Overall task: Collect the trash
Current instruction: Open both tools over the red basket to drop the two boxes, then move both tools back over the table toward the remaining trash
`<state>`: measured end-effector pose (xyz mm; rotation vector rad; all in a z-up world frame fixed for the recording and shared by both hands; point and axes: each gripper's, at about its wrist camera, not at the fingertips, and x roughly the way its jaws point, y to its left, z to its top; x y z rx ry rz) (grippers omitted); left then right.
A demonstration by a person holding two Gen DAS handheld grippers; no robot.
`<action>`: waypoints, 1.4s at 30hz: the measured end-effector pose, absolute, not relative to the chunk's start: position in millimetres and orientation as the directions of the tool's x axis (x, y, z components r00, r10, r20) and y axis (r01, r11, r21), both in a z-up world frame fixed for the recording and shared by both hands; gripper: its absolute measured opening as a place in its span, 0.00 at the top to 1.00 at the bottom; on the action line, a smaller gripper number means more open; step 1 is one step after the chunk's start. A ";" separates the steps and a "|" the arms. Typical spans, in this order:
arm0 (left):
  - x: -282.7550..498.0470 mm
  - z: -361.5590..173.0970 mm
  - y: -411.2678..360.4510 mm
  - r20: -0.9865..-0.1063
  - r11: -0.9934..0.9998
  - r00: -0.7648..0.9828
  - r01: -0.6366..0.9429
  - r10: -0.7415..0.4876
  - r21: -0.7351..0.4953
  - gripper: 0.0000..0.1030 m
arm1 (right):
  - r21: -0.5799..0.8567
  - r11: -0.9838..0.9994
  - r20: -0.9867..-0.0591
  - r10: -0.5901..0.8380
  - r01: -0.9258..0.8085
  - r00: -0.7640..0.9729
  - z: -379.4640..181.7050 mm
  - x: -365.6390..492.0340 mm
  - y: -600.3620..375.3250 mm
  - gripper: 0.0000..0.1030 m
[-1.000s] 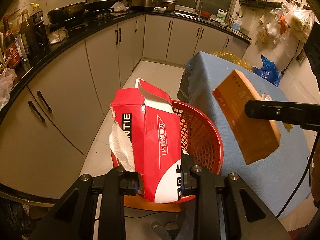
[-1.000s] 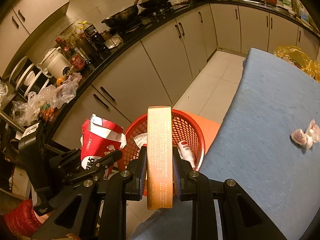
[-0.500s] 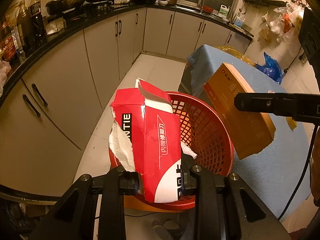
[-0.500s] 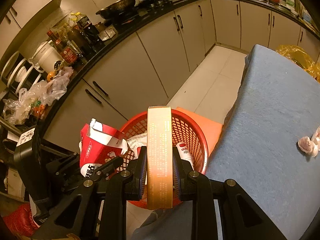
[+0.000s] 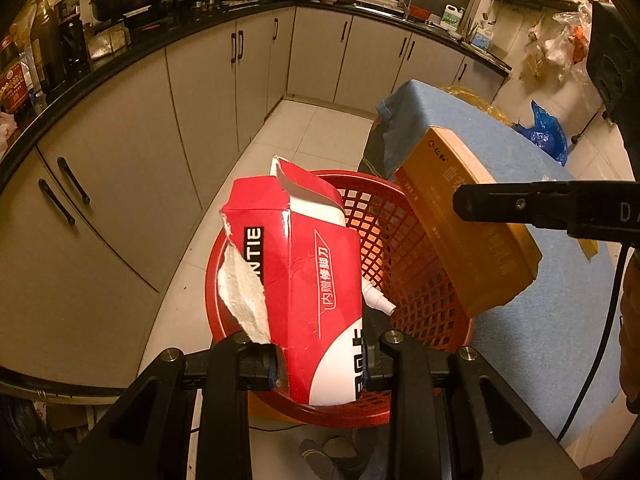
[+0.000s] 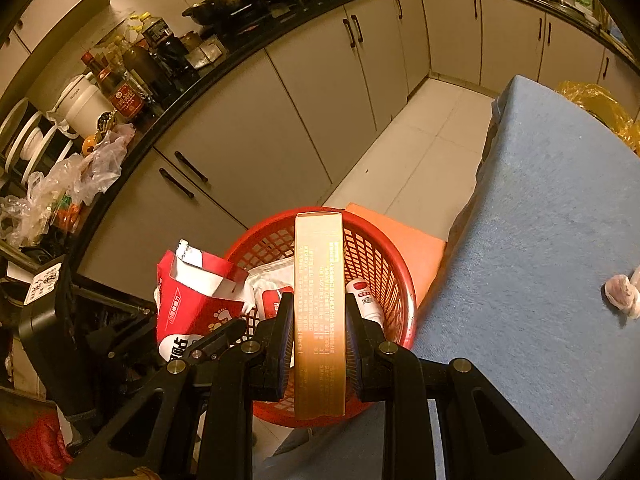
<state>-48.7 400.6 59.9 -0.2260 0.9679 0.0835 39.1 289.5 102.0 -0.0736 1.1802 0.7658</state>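
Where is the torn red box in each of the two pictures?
Left wrist view: the torn red box fills the lower middle, clamped in the left gripper.
Right wrist view: the same box sits at lower left, beside the gold box.
Shared landmark: the red basket, below both boxes.

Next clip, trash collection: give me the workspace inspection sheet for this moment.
Surface: table under blue cloth, mostly bare.
Job's things: torn red carton and tan box, both held over the red basket; basket already holds a white pouch and a small bottle.
Clutter: crumpled wrapper left on the cloth.
Grippers: left gripper clamps the carton; right gripper clamps the box.
Cables: black cable hanging at the right of the left view.
Surroundings: kitchen cabinets, crowded countertop, tiled floor.
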 end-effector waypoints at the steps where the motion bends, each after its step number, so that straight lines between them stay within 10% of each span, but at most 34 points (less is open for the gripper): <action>1: -47.8 59.5 399.8 -0.825 0.974 0.565 -0.171 -0.029 -0.152 0.74 | 0.331 0.749 -0.851 0.500 -0.573 0.162 101.2 39.5 289.8 0.76; 21: -48.0 81.5 382.7 -0.797 0.965 0.603 -0.206 -0.005 -0.162 0.42 | 0.390 0.779 -0.808 0.545 -0.491 0.223 121.4 39.4 225.4 0.55; 42: -16.1 116.5 204.7 -0.783 0.989 0.610 0.020 -0.126 -0.144 0.39 | 0.442 0.855 -0.800 0.513 -0.272 0.312 117.5 14.5 22.4 0.48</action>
